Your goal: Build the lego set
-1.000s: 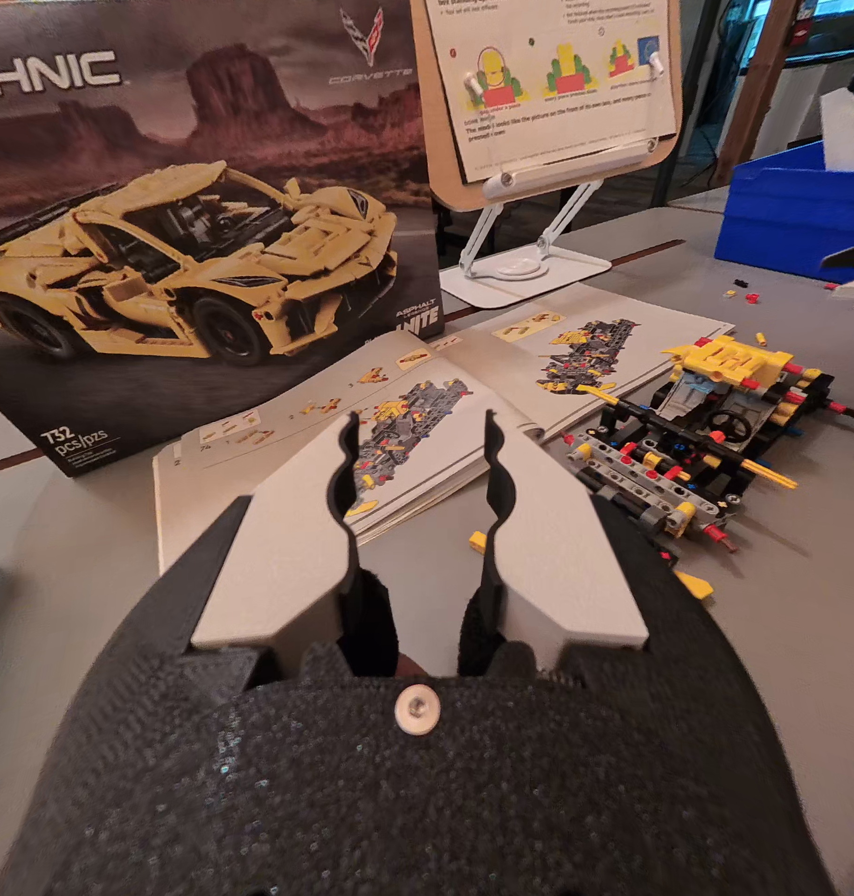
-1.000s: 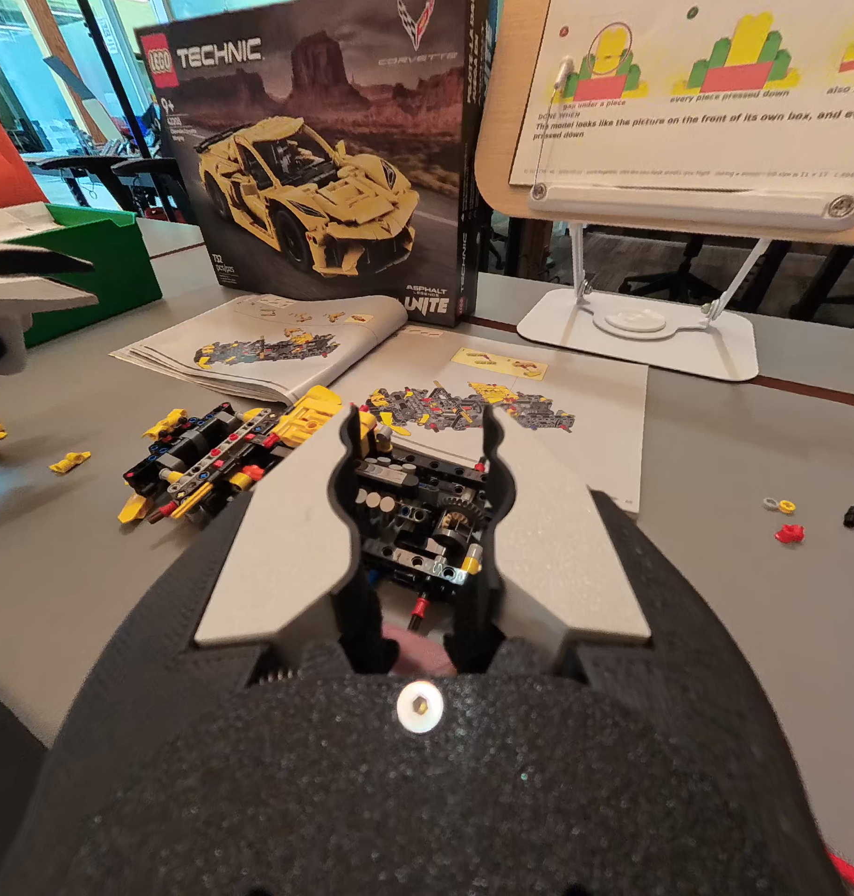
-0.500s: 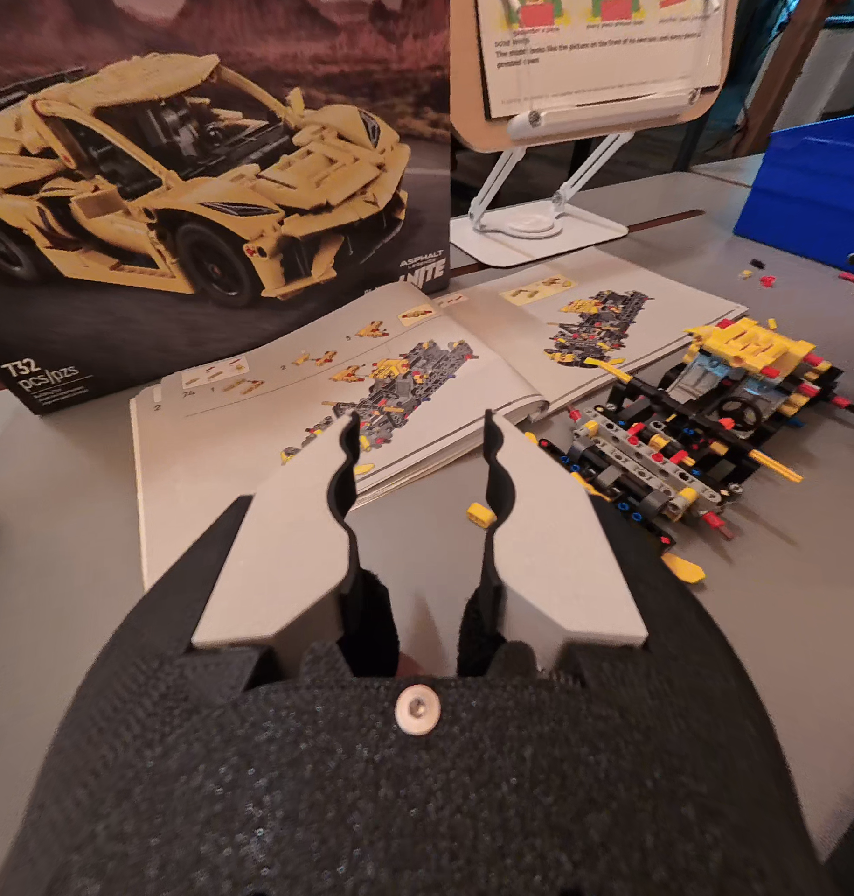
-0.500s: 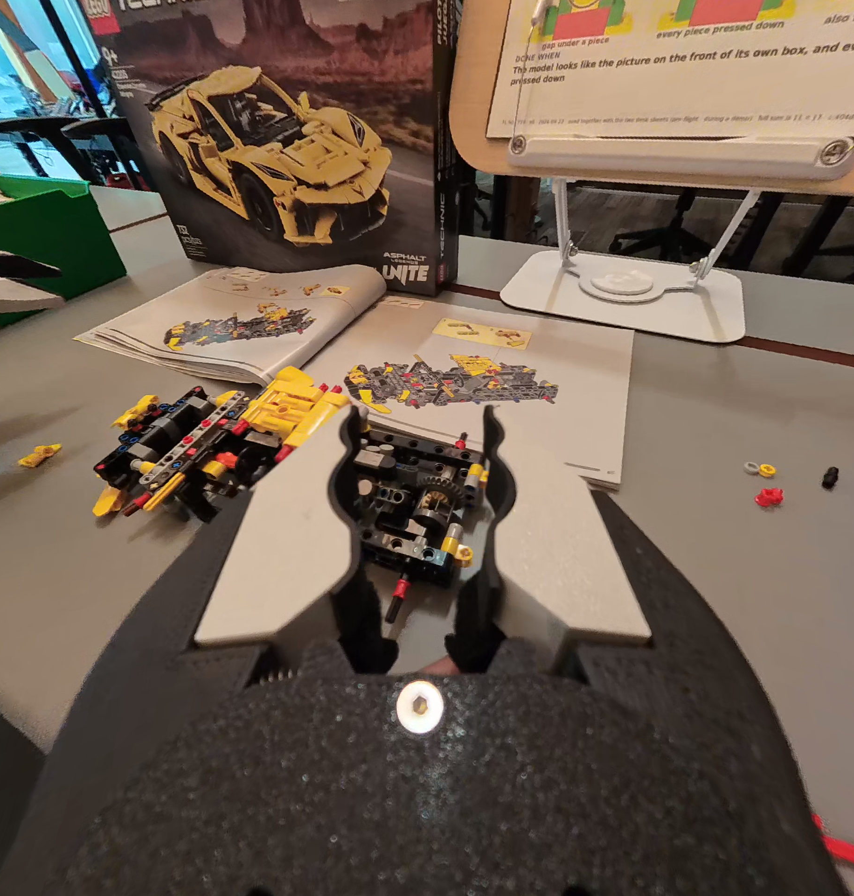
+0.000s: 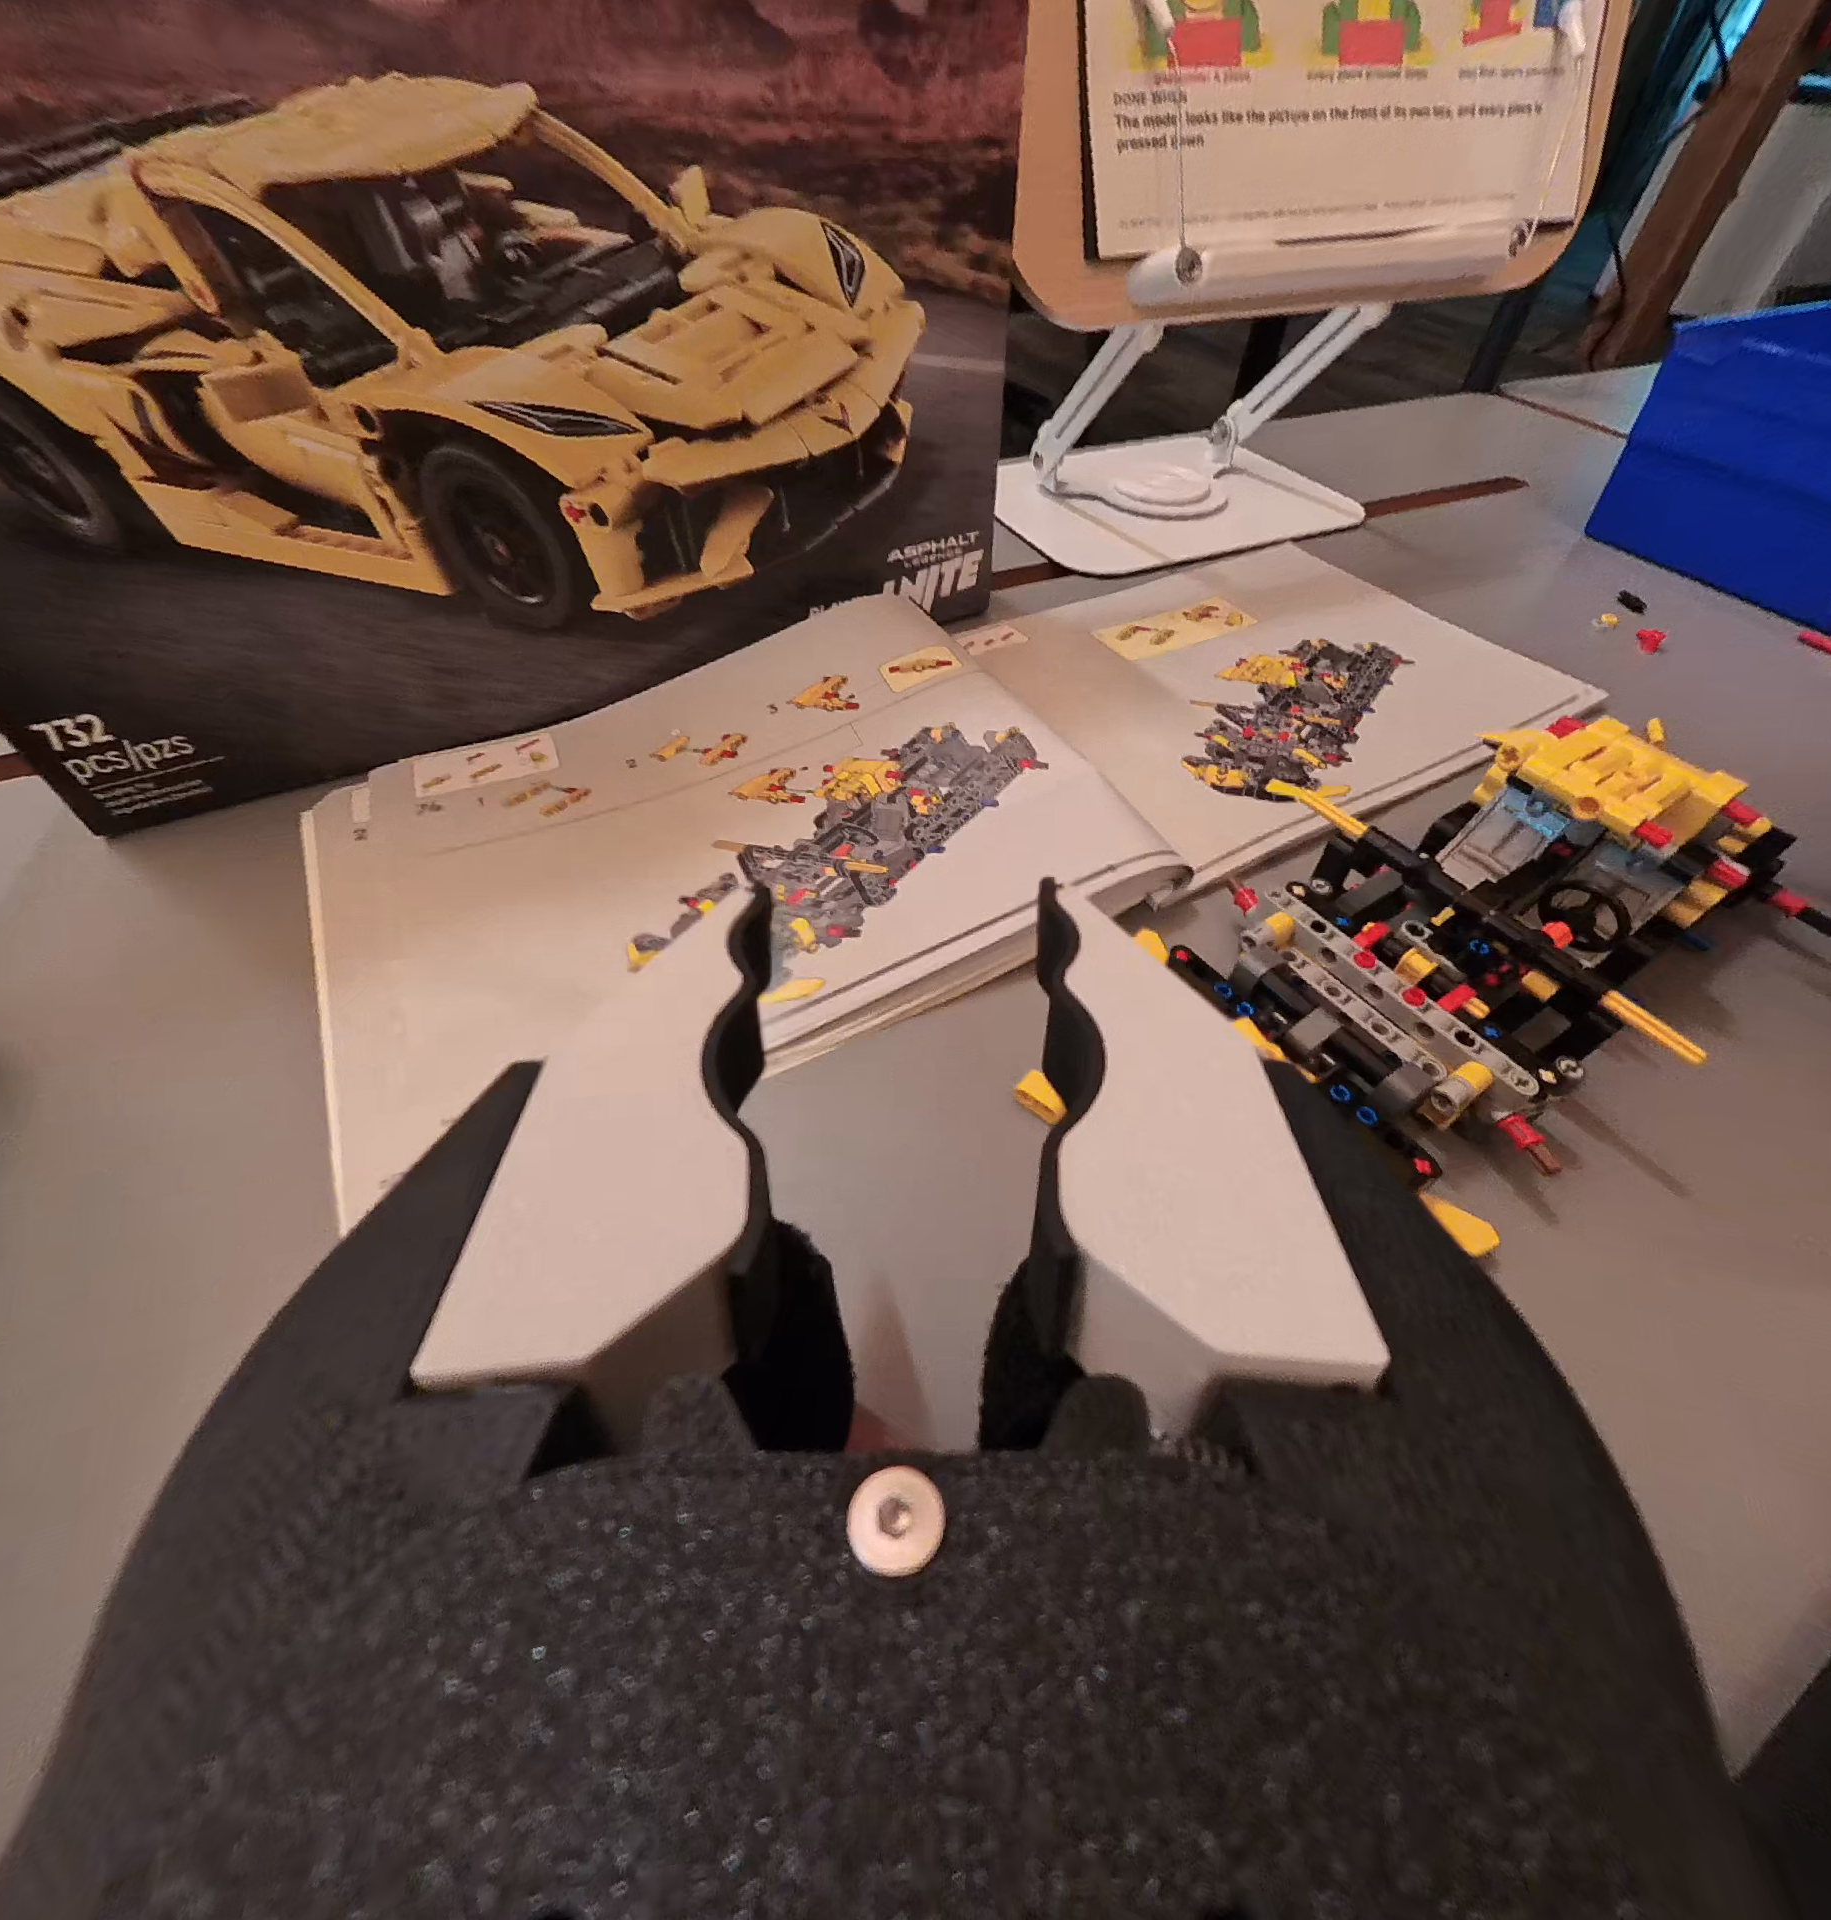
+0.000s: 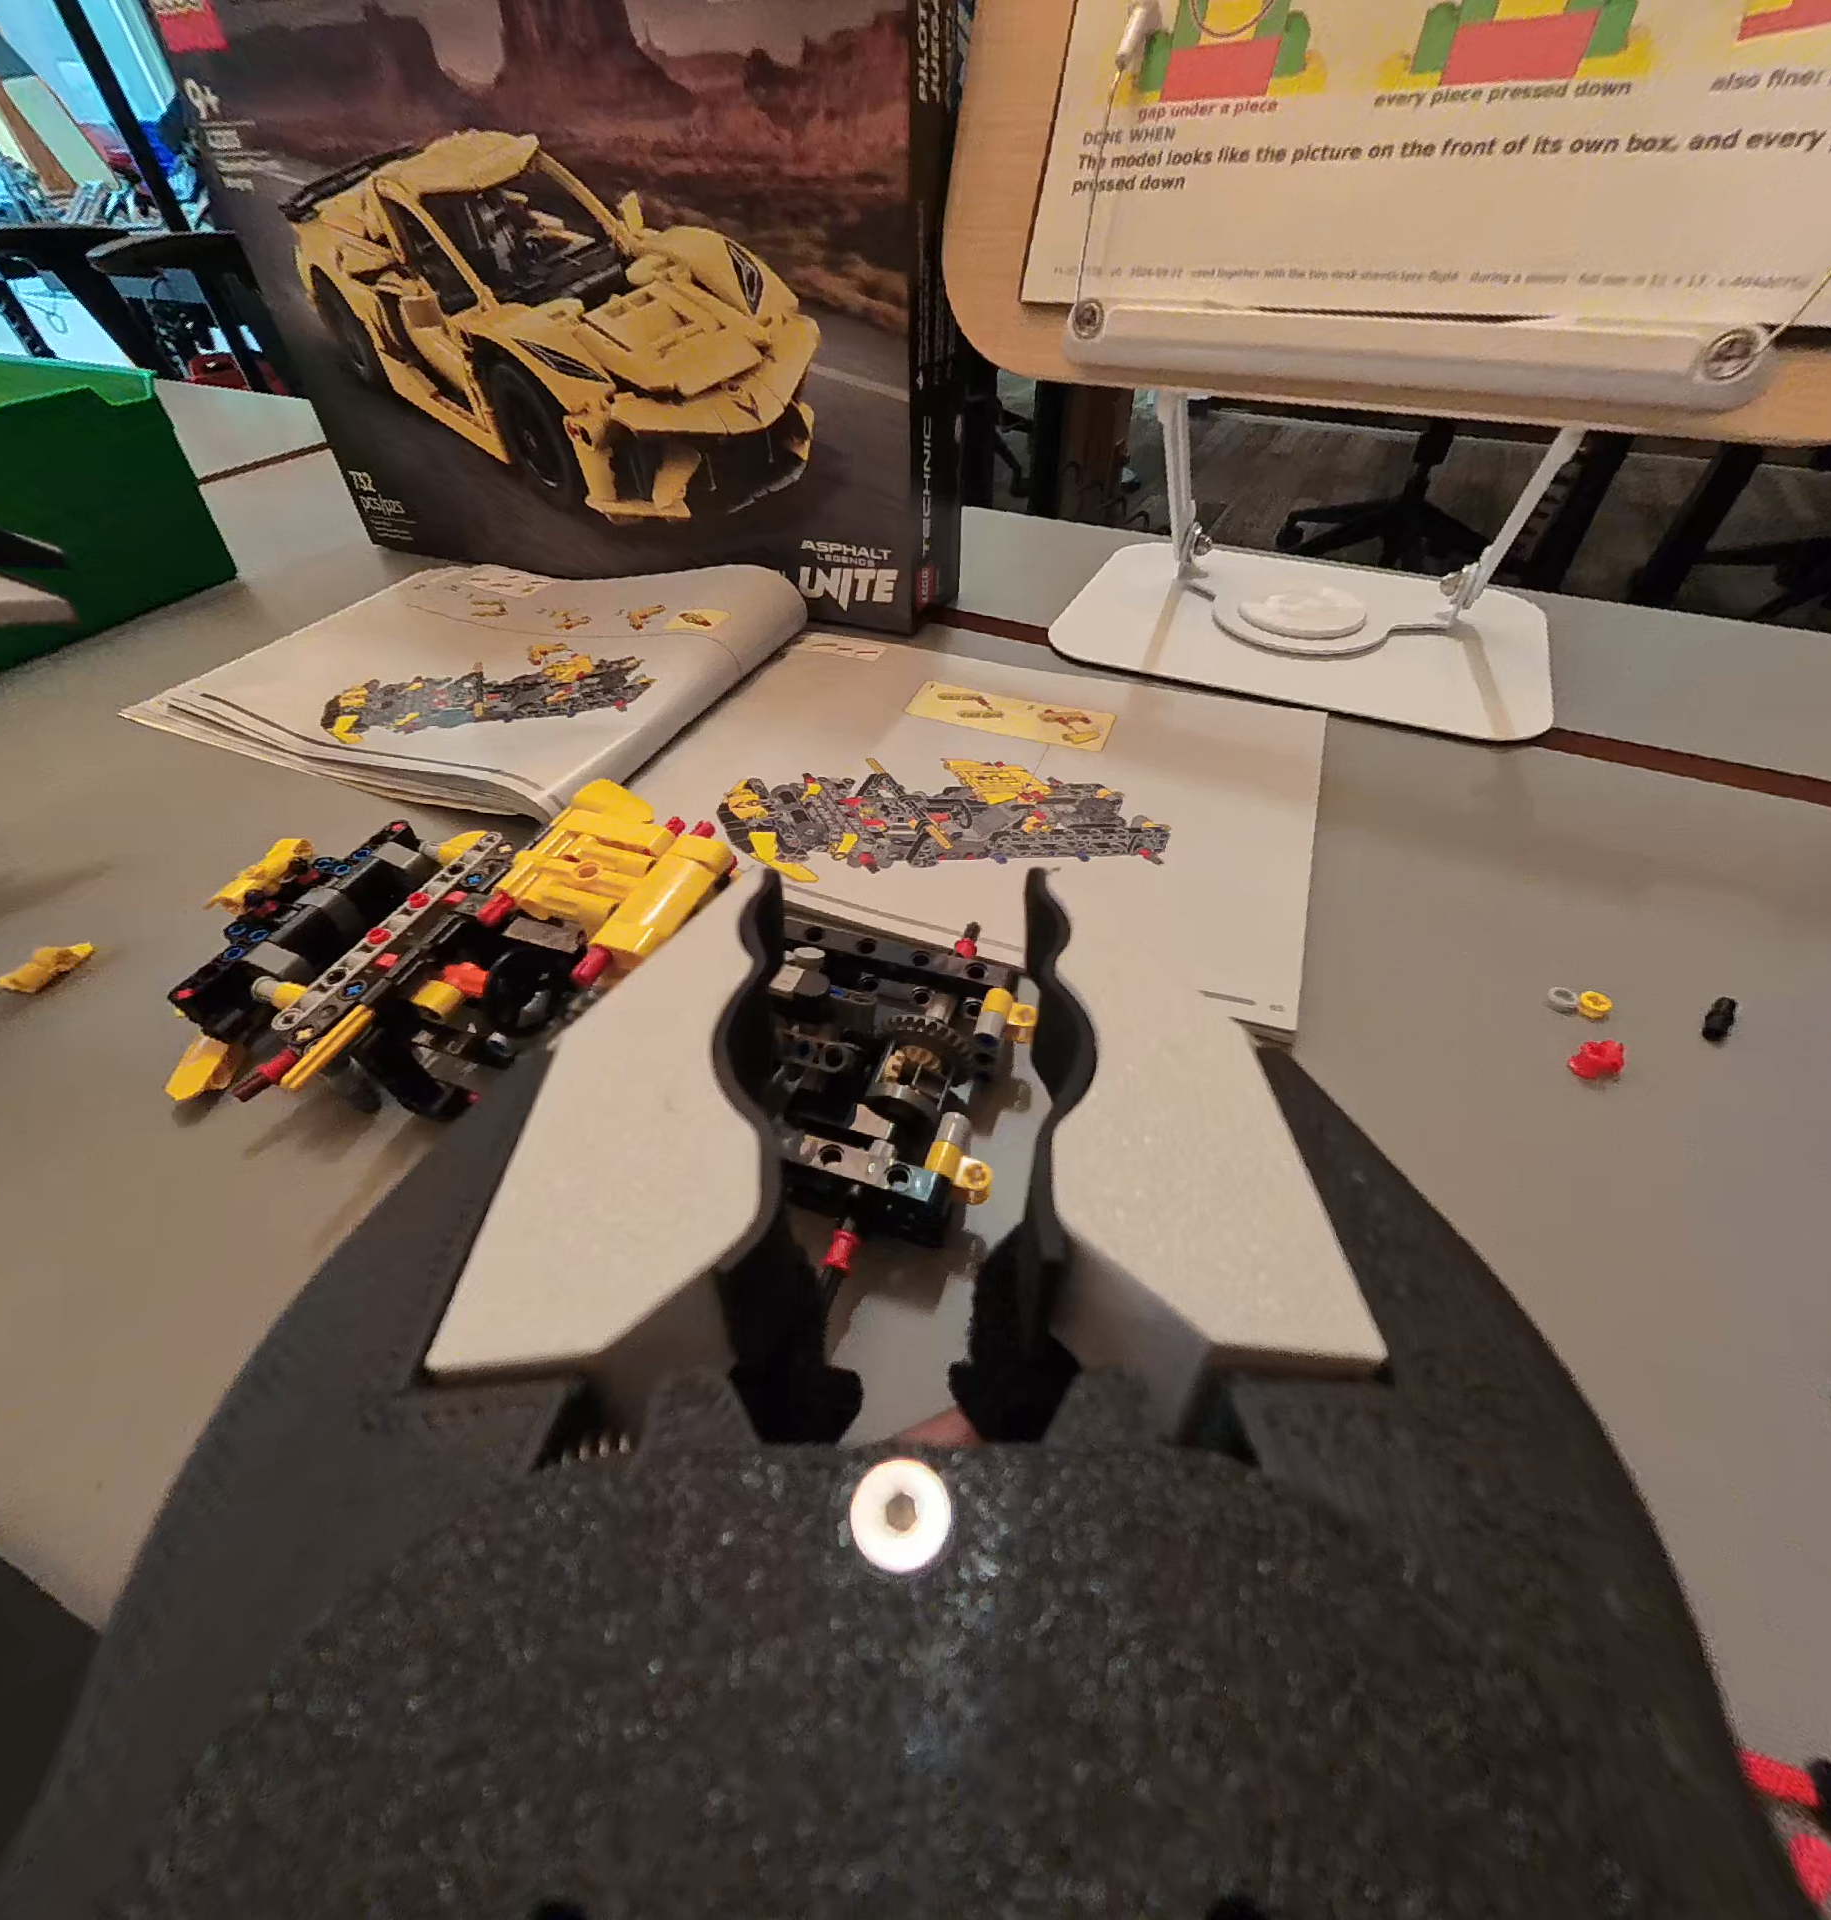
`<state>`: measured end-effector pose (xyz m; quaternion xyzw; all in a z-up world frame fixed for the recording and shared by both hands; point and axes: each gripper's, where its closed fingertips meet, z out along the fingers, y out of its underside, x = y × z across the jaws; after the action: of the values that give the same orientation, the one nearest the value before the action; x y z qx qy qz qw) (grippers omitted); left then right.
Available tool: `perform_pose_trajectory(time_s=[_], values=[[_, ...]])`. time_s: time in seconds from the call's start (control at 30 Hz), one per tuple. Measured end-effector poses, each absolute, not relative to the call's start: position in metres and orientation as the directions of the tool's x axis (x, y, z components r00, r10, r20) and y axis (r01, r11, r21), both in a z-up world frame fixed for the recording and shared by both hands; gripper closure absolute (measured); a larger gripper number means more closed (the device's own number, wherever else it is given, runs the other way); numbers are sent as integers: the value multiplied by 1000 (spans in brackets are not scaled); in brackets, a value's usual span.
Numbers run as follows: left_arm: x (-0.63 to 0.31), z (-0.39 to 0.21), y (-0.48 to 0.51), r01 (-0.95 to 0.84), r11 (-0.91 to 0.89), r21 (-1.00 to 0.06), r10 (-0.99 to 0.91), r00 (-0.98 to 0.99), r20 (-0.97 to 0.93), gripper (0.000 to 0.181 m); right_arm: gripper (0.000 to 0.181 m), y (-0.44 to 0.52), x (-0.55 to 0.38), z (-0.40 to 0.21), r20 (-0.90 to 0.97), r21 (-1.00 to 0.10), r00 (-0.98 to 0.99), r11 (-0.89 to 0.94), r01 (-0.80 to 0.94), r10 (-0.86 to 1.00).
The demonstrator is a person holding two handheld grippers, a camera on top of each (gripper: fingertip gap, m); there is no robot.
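On the desk [image 6: 1513, 1195], the box [image 6: 620, 312] stands behind the open manual [image 6: 1046, 831]. The chassis [image 6: 454, 956] lies left of the gear block [image 6: 890, 1070], framed by the right hand-held gripper [image 6: 895, 904], which gapes empty like the left hand-held gripper [image 5: 895, 914].

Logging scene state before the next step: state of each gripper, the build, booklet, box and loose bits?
left gripper: open, empty, above the table.
right gripper: open, around the gear module, not clamped.
gear module: on the table, separate from the chassis.
chassis: partly built, lying on the table.
instruction booklet: open, flat.
set box: upright behind the booklet.
small yellow piece: loose on the table.
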<state>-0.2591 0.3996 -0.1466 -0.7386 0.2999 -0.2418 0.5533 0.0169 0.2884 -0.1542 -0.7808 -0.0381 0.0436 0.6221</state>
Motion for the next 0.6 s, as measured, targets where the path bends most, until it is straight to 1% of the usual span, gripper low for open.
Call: perform_pose_trajectory(time_s=[0.17,0.37,0.6], values=[[-261,-145,401,-145,-233,-962,-701,710,63,130,137,283,25,-154,-47,-975,996,-220,-28,82],[-257,-157,398,-208,-259,-943,-709,704,39,130,137,281,27,-162,-137,-962,987,-249,-112,87],[-261,-159,397,-264,-245,-933,-708,706,-14,130,137,277,25,-159,-142,-968,985,-220,-118,96]])
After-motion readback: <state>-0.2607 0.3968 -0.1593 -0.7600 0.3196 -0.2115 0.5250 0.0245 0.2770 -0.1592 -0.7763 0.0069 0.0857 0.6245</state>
